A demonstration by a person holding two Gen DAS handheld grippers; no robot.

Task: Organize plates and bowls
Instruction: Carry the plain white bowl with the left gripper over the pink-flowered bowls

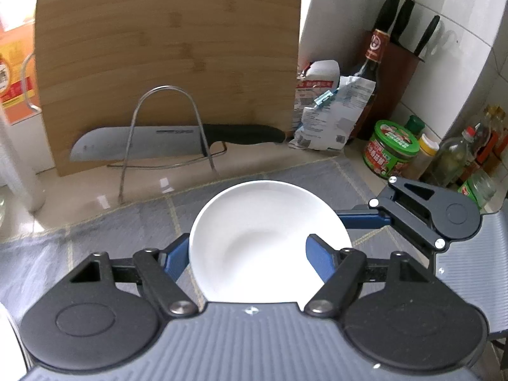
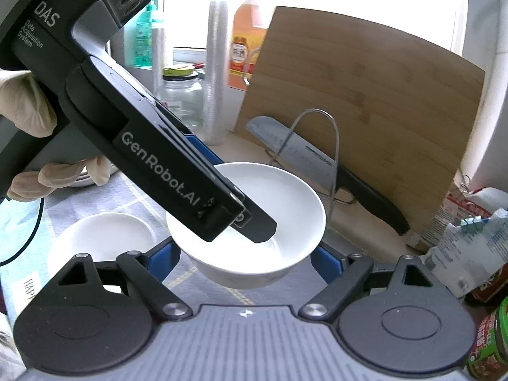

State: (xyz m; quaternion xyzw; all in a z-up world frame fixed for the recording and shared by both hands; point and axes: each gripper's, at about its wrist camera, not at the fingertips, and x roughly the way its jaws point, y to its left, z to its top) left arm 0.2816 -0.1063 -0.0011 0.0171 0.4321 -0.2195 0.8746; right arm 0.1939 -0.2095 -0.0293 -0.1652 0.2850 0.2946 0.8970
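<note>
The left tongs grip a white bowl by its rim: one blue finger lies inside the bowl, the other passes outside it on the left. In the right wrist view this bowl appears to hang above the grey checked mat, in front of the bamboo cutting board, so it is probably mid-carry rather than set down.

The right tongs are spread wide, a blue finger on either side of the held bowl and grasping nothing. Whether they touch the bowl's underside cannot be told.

A second white bowl sits on the mat, left of the held one and further from the cutting board. Behind it, under the gloved hand, a sliver of more white crockery shows, too hidden to identify.

Judging from this, the task is at an early or middle stage: one bowl is in transit, another waits loose, and no finished stack is visible. Nesting the held bowl into the waiting one seems the likely remaining step.
</note>
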